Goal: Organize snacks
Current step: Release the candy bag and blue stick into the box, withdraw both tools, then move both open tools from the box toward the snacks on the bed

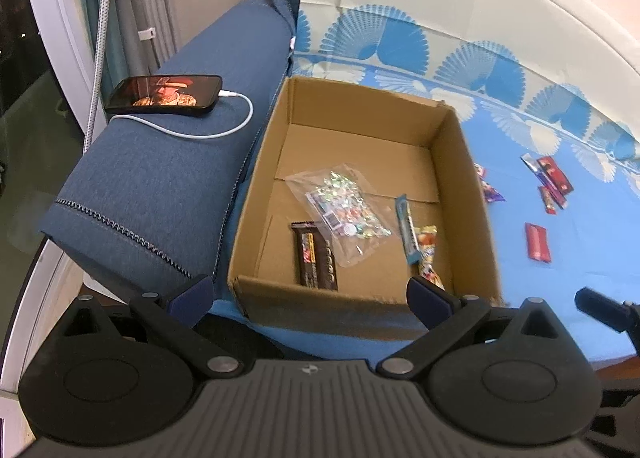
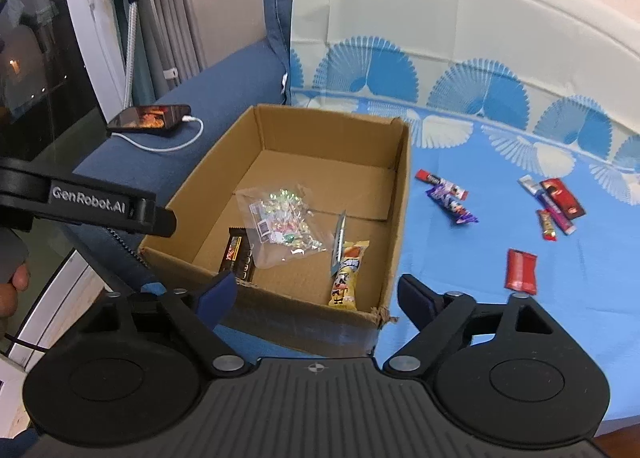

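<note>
Legible writing: "GenRobot.AI" in white on the black arm of the left gripper (image 2: 160,220), seen from the right wrist view. Wrapper print on all snacks is too small or blurred to read.

Left gripper (image 1: 312,294): jaws spread wide, nothing between them, touching nothing; it hovers just short of the near wall of the cardboard box (image 1: 468,194).
Right gripper (image 2: 316,294): jaws equally wide apart, empty, hanging over the box's near right corner, which is torn.

Box contents: clear bag of foil candies (image 2: 280,224) lying in the middle; dark chocolate bar (image 2: 238,256) to its left, partly under the bag; yellow snack bar (image 2: 346,278) to the right, with a thin blue-white stick packet (image 2: 339,242) beside it.

Outside the box, on the blue patterned sofa cover (image 2: 460,258): red wrapper (image 2: 520,272), purple wrapper (image 2: 452,204), a few more red packets farther right.

Phone (image 1: 164,94) with charging cable (image 1: 200,132) rests on the sofa armrest (image 1: 152,178).

Left view: box wall hides the purple wrapper in part.
</note>
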`<state>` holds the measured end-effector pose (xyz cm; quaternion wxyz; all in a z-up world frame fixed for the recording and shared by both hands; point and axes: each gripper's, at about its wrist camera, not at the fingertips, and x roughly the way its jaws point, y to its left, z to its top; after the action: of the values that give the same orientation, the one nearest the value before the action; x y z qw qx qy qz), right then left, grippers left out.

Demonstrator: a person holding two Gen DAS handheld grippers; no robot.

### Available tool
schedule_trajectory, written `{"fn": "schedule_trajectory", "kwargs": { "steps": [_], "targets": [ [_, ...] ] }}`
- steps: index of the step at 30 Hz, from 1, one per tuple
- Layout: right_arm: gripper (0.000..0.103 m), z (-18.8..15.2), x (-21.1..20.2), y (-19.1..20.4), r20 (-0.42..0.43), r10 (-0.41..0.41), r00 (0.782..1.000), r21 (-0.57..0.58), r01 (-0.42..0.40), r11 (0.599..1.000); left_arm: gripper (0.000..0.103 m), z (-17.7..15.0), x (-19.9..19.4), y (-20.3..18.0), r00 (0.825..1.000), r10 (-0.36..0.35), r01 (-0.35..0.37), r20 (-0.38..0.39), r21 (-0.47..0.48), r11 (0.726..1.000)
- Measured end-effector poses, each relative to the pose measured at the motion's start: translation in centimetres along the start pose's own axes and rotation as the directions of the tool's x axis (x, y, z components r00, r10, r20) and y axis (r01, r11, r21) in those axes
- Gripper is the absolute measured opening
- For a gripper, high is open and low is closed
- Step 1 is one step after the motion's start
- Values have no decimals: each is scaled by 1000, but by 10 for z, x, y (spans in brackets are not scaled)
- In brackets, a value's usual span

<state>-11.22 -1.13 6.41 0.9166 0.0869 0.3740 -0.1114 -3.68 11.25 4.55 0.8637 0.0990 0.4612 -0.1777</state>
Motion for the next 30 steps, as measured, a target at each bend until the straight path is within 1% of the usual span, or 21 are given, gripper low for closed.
{"fn": "schedule_trajectory", "kwargs": {
  "steps": [5, 11, 14, 18, 20, 26, 30],
  "targets": [
    [91, -9, -24, -2, 40, -14, 999, -1, 15, 1000, 103, -14, -13, -6, 1000, -7, 7, 16, 18, 1000],
    [92, -16, -39, -4, 60, -19, 998, 2, 19, 1000, 103, -21, -28, -12, 999, -11, 9, 42, 37, 999],
    [93, -17, -42, -2, 66, -17, 998, 0, 17, 1000, 103, -22, -32, -13, 999, -9, 7, 53, 39, 999],
    [94, -17, -43, 0, 72, -15, 997, -3, 15, 1000, 103, -22, -34, -13, 999, -7, 5, 48, 37, 999],
    [97, -17, -44, -1, 73, -13, 997, -3, 14, 1000, 103, -23, -34, -13, 999, -7, 5, 48, 40, 999],
    [102, -19, -44, 0, 73, -8, 997, -12, 9, 1000, 103, -23, -35, -14, 999, -12, 9, 51, 47, 999],
    [103, -18, -44, 1, 76, -8, 997, -14, 9, 1000, 103, -24, -35, -13, 999, -11, 8, 51, 49, 999]
  ]
}}
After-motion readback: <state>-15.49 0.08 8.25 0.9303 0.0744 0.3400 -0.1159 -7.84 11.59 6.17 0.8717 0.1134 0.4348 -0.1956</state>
